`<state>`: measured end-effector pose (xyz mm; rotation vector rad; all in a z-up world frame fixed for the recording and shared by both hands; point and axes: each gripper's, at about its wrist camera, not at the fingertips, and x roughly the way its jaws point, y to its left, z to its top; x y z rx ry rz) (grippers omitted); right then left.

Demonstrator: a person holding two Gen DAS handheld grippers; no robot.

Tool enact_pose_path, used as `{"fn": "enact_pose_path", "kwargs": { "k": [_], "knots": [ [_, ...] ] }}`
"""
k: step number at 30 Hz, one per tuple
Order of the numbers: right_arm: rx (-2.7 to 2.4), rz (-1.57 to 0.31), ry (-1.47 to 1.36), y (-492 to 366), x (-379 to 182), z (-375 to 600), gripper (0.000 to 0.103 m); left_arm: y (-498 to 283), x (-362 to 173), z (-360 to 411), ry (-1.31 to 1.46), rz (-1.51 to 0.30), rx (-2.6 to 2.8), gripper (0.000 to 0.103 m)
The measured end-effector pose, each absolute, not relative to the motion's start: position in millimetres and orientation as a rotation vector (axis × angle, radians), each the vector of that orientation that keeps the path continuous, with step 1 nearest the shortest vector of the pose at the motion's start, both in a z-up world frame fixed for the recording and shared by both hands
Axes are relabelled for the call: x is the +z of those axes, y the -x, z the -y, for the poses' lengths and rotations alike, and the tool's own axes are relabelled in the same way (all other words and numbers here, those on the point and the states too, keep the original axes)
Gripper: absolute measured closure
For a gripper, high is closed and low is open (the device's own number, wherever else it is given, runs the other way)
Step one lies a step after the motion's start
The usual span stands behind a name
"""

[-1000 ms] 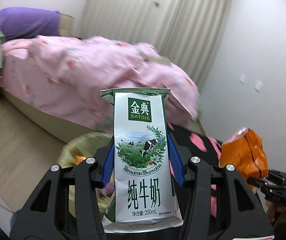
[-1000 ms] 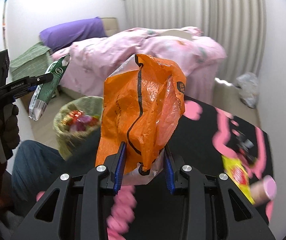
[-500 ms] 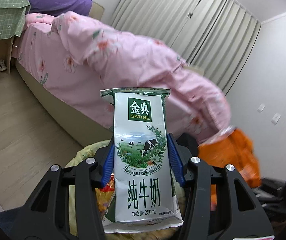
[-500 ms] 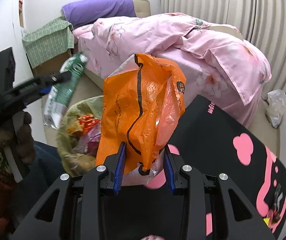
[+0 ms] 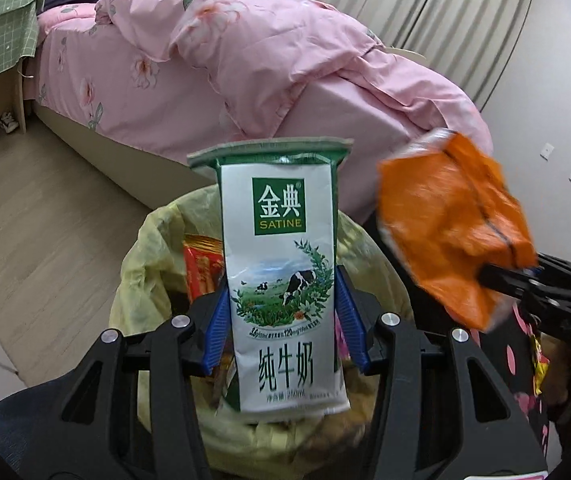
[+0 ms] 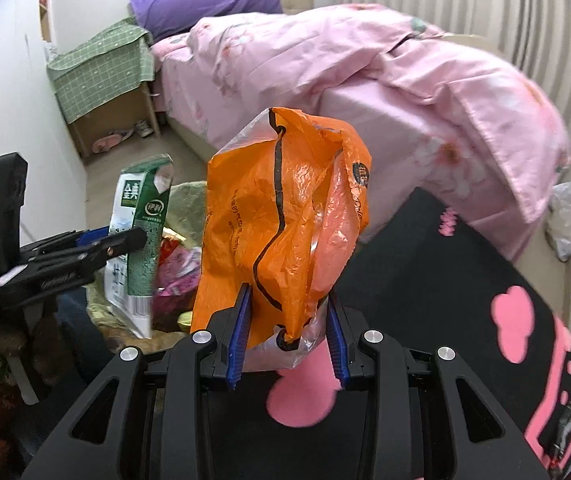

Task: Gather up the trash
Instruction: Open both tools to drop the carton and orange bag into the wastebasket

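The left gripper (image 5: 281, 320) clamps a flattened, light milk carton (image 5: 281, 276) at mid-body. The right gripper (image 6: 287, 330) pinches a limp, crinkly orange plastic bag (image 6: 285, 220) low down.

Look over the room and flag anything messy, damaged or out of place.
The pink duvet lies bunched and slumps off the bed's corner. A clear plastic bag sits loose on the floor by the curtains. The held milk carton is squashed flat, its top torn.
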<state>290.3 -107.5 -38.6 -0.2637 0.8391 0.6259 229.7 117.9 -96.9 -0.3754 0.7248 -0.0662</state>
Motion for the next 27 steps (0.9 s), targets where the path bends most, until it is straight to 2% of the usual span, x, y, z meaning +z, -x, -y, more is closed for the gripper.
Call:
{"fn": "enact_pose_path", "kwargs": {
  "k": [6, 17, 21, 27],
  "knots": [
    [0.722, -0.880, 0.317, -294, -53, 78, 0.070, -230, -103, -136, 0.454, -0.774, -0.064, 0.057],
    [0.900, -1.102, 0.463, -335, -88, 18, 0.070, -250, -106, -145, 0.453, -0.840, -0.085, 0.057],
    [0.880, -1.100, 0.542, -340, -99, 18, 0.069, -254, -119, -137, 0.432, -0.882, -0.106, 0.057],
    [0.925, -1.120, 0.508, -327, -105, 28, 0.069, -252, -118, -126, 0.394, -0.890, -0.131, 0.057]
  ]
}}
